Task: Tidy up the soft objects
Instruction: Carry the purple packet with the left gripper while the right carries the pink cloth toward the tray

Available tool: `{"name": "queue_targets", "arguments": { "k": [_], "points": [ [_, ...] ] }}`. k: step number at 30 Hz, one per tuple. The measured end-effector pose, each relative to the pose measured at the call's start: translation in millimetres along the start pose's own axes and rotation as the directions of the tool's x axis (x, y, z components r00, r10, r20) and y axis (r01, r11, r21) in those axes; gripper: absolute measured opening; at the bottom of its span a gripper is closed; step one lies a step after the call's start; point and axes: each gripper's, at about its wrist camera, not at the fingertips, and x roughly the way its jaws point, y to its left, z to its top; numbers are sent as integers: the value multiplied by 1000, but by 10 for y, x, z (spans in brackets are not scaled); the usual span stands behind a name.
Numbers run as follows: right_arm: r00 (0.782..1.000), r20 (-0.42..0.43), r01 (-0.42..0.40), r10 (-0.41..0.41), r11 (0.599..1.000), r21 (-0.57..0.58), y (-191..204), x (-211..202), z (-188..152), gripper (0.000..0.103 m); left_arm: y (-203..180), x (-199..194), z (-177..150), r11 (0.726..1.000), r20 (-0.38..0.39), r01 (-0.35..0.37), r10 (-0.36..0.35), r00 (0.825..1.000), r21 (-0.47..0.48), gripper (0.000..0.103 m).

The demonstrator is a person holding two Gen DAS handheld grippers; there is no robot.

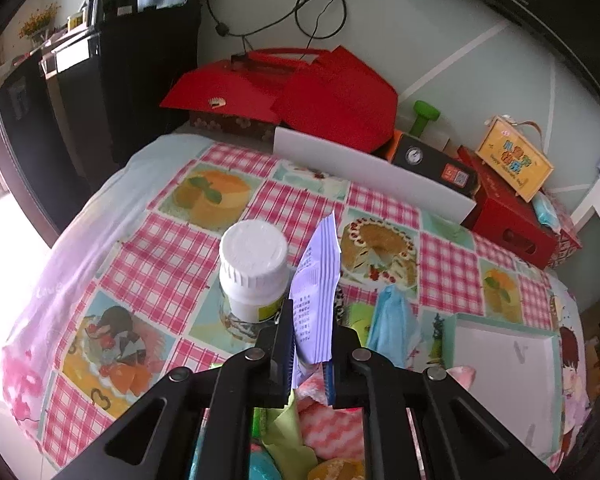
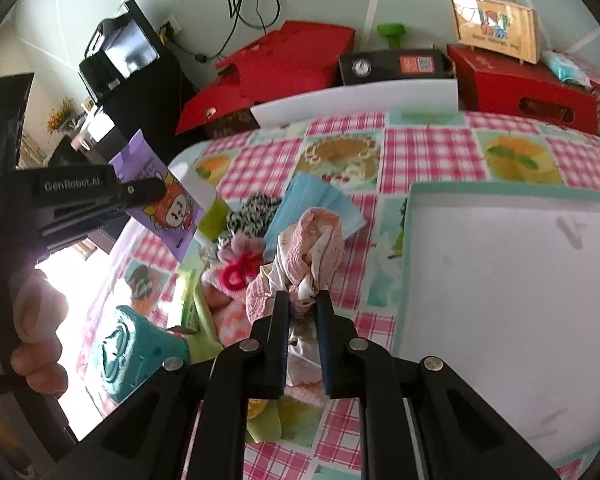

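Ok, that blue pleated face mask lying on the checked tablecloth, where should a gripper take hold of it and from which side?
Take the blue pleated face mask at its free right-hand corner, coming from the white tray side and pinching downward. It lies flat on the cloth, so only an edge gives the jaws purchase, and its near-left part is tucked under the pink fabric and the black-and-white patterned cloth.

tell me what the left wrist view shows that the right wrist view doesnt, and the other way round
Only the left wrist view: a white-capped bottle standing on the cloth, and the left tool shut on a purple packet, seen from its printed back.

Only the right wrist view: the right tool shut on a pink lacy cloth, a teal box, a pink hair tie.

Both: the blue face mask, the white tray, red boxes at the back.
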Motion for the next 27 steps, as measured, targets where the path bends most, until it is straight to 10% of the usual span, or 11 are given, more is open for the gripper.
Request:
{"name": "queue_targets", "arguments": {
  "k": [12, 27],
  "points": [
    [976, 142, 152, -163, 985, 87, -459, -679, 313, 13, -760, -306, 24, 984, 38, 129, -135, 990, 120, 12],
    [879, 113, 406, -463, 851, 333, -1700, -1115, 243, 14, -2049, 49, -521, 897, -152, 314, -280, 948, 311, 12]
  ]
}}
